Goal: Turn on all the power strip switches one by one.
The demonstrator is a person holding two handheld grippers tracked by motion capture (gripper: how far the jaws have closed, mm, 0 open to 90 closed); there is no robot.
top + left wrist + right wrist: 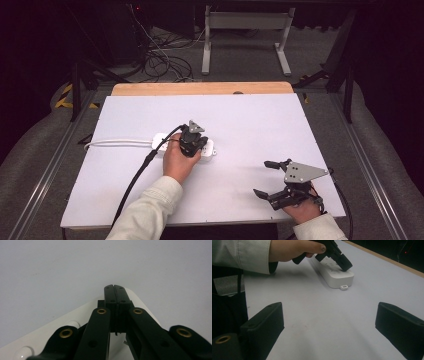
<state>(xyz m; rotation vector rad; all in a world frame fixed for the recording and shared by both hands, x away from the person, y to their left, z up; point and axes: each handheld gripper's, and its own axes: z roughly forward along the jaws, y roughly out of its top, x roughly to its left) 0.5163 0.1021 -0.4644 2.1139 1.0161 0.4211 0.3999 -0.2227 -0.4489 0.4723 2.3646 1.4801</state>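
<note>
Left gripper [196, 145] down on power strip [210, 148], fingers pressed together, nothing visibly pinched. Small white tab [343, 287] by strip's end seen from right gripper view. Strip lying flat left of tabletop [260, 125] centre, long axis left-right, cord trailing left. Right gripper [266, 178] near front edge, fingers spread. Dark room, cables on floor.

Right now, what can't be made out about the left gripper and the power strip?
- High view: the left gripper and hand cover the middle of the power strip; any contact is hidden.
- Left gripper view: the shut jaws hide whatever lies beneath them; any switch is blocked.
- Right gripper view: the sockets are too small to count; the strip's far end sits behind the hand.
- High view: the cord runs off the table.
</note>
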